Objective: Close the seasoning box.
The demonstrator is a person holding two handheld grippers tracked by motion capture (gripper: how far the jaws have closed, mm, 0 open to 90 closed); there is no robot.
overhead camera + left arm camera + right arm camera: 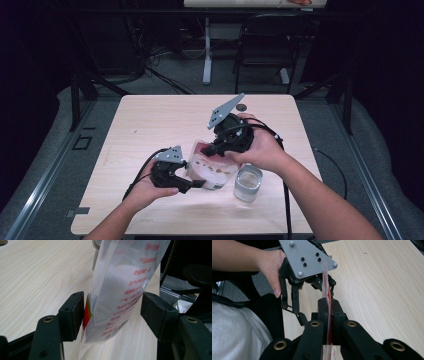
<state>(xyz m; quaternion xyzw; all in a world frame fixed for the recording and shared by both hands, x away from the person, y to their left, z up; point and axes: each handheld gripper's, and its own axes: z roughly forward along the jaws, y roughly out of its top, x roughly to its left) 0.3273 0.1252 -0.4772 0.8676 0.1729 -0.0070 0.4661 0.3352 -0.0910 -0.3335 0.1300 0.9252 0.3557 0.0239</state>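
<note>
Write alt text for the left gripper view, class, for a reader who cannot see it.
A clear plastic bag of white powder, printed with red text, hangs between the left gripper's two open black jaws. Beneath it lies a pale wooden table.

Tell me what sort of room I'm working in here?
Likely a lab or recording workspace, not a kitchen: a bare light-wood table on grey carpet, black curtains around it, loose cables on the floor behind, and a black folding chair beside another desk's leg.
</note>
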